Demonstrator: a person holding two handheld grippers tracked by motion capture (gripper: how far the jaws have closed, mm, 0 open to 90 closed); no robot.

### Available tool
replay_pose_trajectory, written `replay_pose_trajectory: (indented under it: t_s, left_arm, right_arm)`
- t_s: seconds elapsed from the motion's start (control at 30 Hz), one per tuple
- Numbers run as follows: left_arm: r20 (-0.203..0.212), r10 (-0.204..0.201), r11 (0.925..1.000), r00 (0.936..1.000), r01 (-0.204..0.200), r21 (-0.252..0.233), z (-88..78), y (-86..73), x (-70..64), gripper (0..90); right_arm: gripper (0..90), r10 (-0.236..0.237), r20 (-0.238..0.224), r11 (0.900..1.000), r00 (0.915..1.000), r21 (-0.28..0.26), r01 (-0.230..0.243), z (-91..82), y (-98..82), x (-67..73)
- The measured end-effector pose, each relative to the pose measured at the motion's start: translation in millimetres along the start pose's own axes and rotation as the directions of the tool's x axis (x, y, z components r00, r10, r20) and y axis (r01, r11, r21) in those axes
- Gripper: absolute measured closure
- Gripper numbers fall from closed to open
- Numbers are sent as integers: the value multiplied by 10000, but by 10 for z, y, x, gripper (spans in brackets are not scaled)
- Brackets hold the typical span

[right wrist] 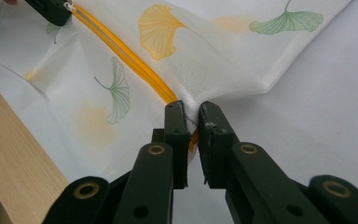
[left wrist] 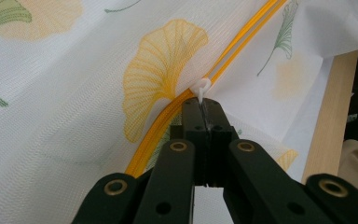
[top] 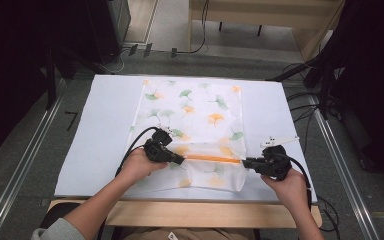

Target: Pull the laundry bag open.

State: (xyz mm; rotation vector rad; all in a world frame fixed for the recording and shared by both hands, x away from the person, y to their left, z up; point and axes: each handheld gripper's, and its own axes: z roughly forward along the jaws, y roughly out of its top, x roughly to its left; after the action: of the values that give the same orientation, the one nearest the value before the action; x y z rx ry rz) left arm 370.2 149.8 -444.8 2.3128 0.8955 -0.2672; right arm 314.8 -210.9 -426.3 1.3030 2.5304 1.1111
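A white mesh bag (top: 190, 125) printed with leaves lies flat on the table (top: 105, 130), its orange zipper (top: 212, 159) near the person's edge. The left gripper (left wrist: 204, 105) is clenched on the zipper's white pull tab (left wrist: 200, 88). The right gripper (right wrist: 192, 116) pinches the bag's fabric at the zipper's end, likely bracing it so the zipper runs taut.

Black hand-held gripper (top: 179, 159), brass screws, seemingly grey sleeve (top: 55, 231).
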Motion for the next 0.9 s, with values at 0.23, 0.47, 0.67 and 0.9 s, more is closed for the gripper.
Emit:
replay_pose_trajectory:
  t_s: [0.23, 0.47, 0.67, 0.9]
  left_arm:
    - [95, 16, 10000, 10000, -16, 22, 11, -1, -2, 900]
    - [96, 59, 10000, 9999, -59, 38, 22, -5, 4, 900]
    - [118, 63, 10000, 9999, -64, 50, 21, -5, 5, 900]
    - [129, 9, 10000, 9999, -9, 49, 19, -6, 6, 900]
  right_arm:
    - [845, -23, 0, 10000, 10000, 40, 23, 0, -7, -11]
    - [844, -12, -7, 10000, 10000, 62, 12, 4, -7, -11]
    - [844, -27, 17, 10000, 10000, 48, 27, 2, -7, -10]
    - [843, -28, 11, 10000, 10000, 45, 28, 2, -6, -10]
